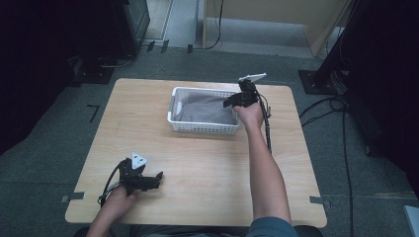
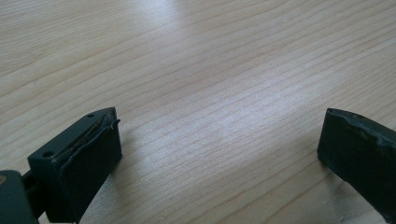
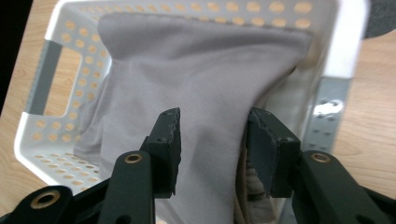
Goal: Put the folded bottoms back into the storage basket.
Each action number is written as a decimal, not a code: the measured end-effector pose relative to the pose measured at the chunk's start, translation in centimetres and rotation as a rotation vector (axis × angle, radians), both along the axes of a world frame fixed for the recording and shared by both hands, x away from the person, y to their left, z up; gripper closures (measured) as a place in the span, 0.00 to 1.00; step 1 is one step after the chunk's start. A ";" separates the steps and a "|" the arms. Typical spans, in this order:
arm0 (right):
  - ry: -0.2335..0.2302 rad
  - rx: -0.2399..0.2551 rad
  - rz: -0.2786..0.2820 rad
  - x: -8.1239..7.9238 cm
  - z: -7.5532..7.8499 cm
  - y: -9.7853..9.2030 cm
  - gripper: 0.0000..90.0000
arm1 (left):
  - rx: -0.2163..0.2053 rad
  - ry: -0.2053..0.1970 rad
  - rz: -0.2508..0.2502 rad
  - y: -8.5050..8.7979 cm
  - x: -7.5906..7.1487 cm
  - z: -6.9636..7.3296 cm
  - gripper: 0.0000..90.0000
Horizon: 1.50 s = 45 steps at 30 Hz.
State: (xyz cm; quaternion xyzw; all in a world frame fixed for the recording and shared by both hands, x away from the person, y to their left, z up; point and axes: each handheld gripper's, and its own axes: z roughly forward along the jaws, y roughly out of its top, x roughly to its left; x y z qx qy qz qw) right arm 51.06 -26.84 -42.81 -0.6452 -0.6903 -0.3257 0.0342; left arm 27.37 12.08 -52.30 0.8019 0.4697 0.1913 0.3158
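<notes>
Overhead first: white perforated basket near the far middle of the wooden surface, grey cloth lying inside it and covering most of the floor. Right gripper held over the basket's right end, forearm stretched across the surface. Left gripper low near the front left corner, well apart from the basket.

Left gripper view next: left gripper with jaws spread wide, nothing between them, bare wood grain beneath.

Right gripper view last: right gripper looking down into the basket, jaws partly spread above the cloth. Cloth draped from the far wall down toward the camera, a fold running between the jaws (pads not pressing on it, a gap visible on either side). Paler fabric bunched at the lower right, under the right-hand jaw; hard to tell whether a second piece or the same cloth's underside.

Judged progress: cloth already in the basket, grip apparently let go. Left to do, if anything: perhaps tucking the raised far edge flat, then clearing the right hand from the basket.
</notes>
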 end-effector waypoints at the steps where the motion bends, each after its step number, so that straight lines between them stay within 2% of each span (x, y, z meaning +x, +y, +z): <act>1: -0.013 0.000 -0.004 0.0 0.6 -0.2 0.61 | -0.001 0.000 0.000 0.0 0.0 0.0 0.00; 5: -0.034 -0.001 -0.005 0.0 1.7 -0.6 0.63 | 0.001 0.000 -0.001 0.0 0.0 0.0 0.00; 7: -0.047 0.006 0.004 -0.1 2.4 -0.4 0.68 | 0.002 0.000 -0.001 0.0 0.0 0.0 0.00; 10: -0.053 0.019 0.017 -0.1 2.3 0.1 0.76 | 0.001 0.000 -0.001 0.0 0.0 0.0 0.00; 15: -0.005 -0.001 0.043 0.4 0.4 1.5 0.84 | 0.001 0.001 -0.001 0.0 0.0 0.0 0.00; 16: -0.011 0.000 0.040 0.3 0.0 1.7 0.85 | -0.001 0.000 0.000 0.0 0.0 0.0 0.00; 18: -0.009 0.014 0.030 0.4 -0.7 2.0 0.85 | 0.001 0.001 -0.001 0.0 0.0 0.0 0.00; 24: 0.021 0.008 0.030 0.5 -2.7 2.7 0.84 | 0.001 0.001 -0.001 0.0 0.0 0.0 0.00; 29: 0.041 -0.016 0.025 0.7 -3.6 3.0 0.84 | 0.001 0.001 -0.001 0.0 0.0 0.0 0.00; 36: 0.018 -0.069 0.034 0.9 -3.8 3.7 0.78 | 0.001 0.001 -0.001 0.0 0.0 0.0 0.00; 38: 0.015 -0.043 0.042 0.9 -4.0 3.9 0.71 | 0.001 0.001 -0.001 0.0 0.0 0.0 0.00; 43: -0.007 0.051 0.018 0.5 -3.7 3.3 0.64 | 0.001 0.001 -0.001 0.0 0.0 0.0 0.00; 45: -0.026 0.067 0.022 0.2 -3.4 3.0 0.63 | 0.001 0.000 -0.001 0.0 0.0 0.0 0.00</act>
